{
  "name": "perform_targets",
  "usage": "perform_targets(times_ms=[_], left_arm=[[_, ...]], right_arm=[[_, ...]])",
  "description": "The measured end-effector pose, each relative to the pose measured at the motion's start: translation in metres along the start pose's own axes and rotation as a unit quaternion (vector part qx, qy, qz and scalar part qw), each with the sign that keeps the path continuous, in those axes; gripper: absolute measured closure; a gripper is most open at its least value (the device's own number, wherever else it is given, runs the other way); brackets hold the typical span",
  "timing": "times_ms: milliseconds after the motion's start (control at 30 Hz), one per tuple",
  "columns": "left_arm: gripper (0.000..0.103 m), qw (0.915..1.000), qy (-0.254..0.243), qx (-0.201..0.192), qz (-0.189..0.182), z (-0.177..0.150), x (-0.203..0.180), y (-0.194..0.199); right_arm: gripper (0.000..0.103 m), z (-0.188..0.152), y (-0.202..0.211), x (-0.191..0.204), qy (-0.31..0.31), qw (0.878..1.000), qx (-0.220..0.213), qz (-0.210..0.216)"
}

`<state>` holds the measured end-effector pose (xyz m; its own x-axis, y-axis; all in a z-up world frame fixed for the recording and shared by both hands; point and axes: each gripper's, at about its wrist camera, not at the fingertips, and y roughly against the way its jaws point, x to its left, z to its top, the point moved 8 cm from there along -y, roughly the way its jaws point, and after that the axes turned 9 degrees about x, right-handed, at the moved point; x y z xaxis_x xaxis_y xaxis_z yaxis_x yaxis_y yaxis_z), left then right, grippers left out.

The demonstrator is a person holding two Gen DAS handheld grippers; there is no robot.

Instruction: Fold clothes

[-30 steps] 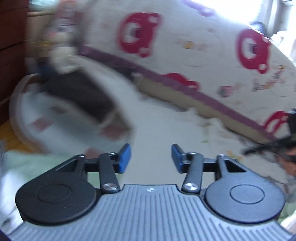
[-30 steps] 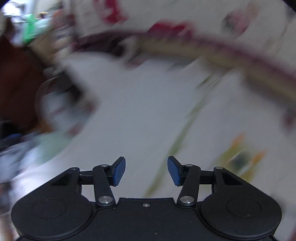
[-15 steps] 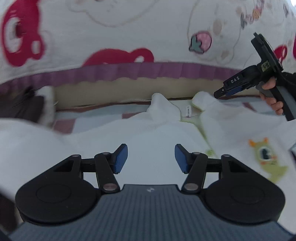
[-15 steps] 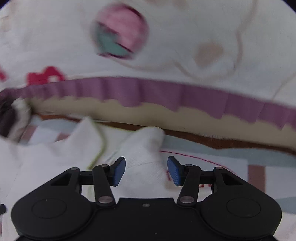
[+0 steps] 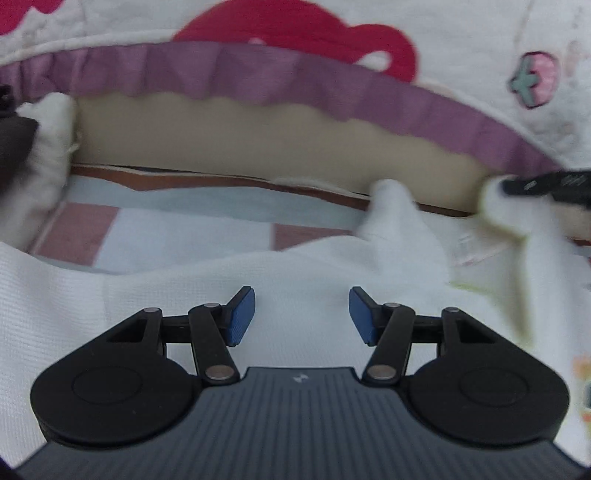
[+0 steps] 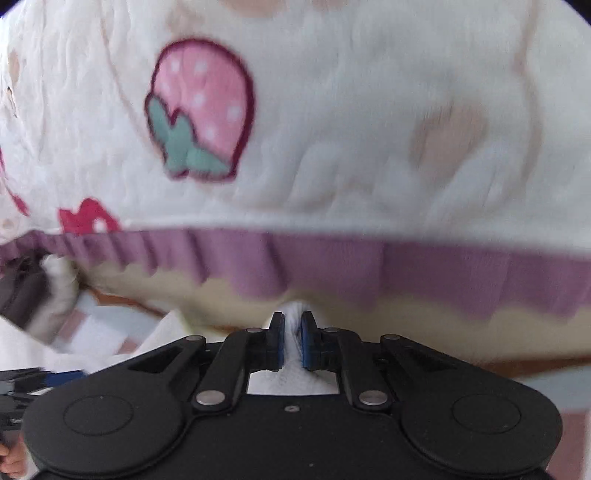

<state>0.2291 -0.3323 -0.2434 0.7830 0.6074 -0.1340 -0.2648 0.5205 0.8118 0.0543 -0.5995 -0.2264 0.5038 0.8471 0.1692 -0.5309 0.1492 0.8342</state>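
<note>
Left gripper [image 5: 301, 315] spread wide, nothing between the blue pads [image 5: 242, 317], poised just above the white garment [image 5: 192, 291]. Garment lying flat across the checked sheet [image 5: 177, 229] of the bed, directly under and ahead of those pads, reaching toward the far edge where the sheet meets the beige band [image 5: 258, 140] below the purple ruffle [image 5: 280, 77] of the quilt [image 5: 480, 33]. One raised peak of white cloth ahead and right of the left gripper, close to that far edge. Right gripper [image 6: 291, 341] clenched on a second raised fold of the white garment [image 6: 291, 380], cloth pinched between the pads and bunched behind them, right at the foot of the quilt's ruffle [image 6: 332, 266]; seen in the left wrist view as a dark bar [image 5: 546, 186] touching the cloth at the right edge. Pale green trim and a small orange-and-dark print near the right edge of the left wrist view, too blurred to read. Faint lettering on the right gripper's side, illegible. Strawberry print [image 6: 201, 110] on the quilt; no readable writing. Small lightning-like mark on the left gripper's body.
</note>
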Motion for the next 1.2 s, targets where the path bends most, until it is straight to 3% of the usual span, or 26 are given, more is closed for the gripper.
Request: perform_targets(times_ms=[133,167,200,233,300,400,467,567,633,700,833,1067,1100,1200], left_arm=[[0.048,0.9989,-0.004,-0.009,0.045,-0.012,0.005,0.01],[0.048,0.9985,0.002,-0.007,0.055,-0.015,0.007,0.017],[0.047,0.9984,0.019,-0.009,0.053,-0.022,0.008,0.029],[0.047,0.998,0.041,-0.014,0.046,-0.029,0.01,0.045],[0.047,0.9963,0.065,-0.033,0.045,-0.048,0.014,0.079],[0.046,0.9944,0.068,-0.047,0.067,-0.071,0.025,0.114],[0.046,0.9943,0.064,-0.046,0.072,-0.084,0.034,0.127],[0.046,0.9945,0.078,-0.038,0.06,-0.101,0.044,0.131],[0.046,0.9927,0.083,-0.015,0.086,-0.109,0.051,0.125],[0.046,0.991,0.084,-0.008,0.104,-0.109,0.056,0.122],[0.046,0.9877,0.116,0.014,0.105,-0.111,0.065,0.112],[0.046,0.9861,0.109,0.034,0.121,-0.116,0.069,0.102],[0.046,0.9859,0.109,0.034,0.122,-0.117,0.07,0.1],[0.046,0.9856,0.101,0.029,0.132,-0.117,0.07,0.099]], right_arm=[[0.086,0.001,-0.002,0.006,0.061,0.996,0.005,-0.069],[0.08,0.001,0.004,0.008,0.055,0.996,-0.008,-0.068],[0.064,0.001,0.012,0.011,0.04,0.997,-0.024,-0.064],[0.059,0.0,0.021,0.013,0.023,0.997,-0.041,-0.058],[0.057,-0.003,0.036,0.02,-0.004,0.997,-0.065,-0.046],[0.057,-0.018,0.048,0.034,-0.011,0.998,-0.052,-0.033],[0.056,-0.034,0.058,0.034,-0.041,0.997,-0.044,-0.043],[0.046,-0.07,0.07,0.023,-0.104,0.994,-0.038,-0.021],[0.046,-0.095,0.063,0.017,-0.11,0.994,-0.009,-0.015],[0.046,-0.115,0.049,0.006,-0.089,0.995,0.021,-0.041],[0.046,-0.128,0.037,-0.01,-0.04,0.995,0.001,-0.091],[0.04,-0.087,0.01,-0.03,-0.054,0.989,-0.03,-0.132],[0.043,-0.081,0.008,-0.037,-0.068,0.988,-0.031,-0.132],[0.059,-0.071,0.019,-0.061,-0.108,0.974,-0.032,-0.196]])
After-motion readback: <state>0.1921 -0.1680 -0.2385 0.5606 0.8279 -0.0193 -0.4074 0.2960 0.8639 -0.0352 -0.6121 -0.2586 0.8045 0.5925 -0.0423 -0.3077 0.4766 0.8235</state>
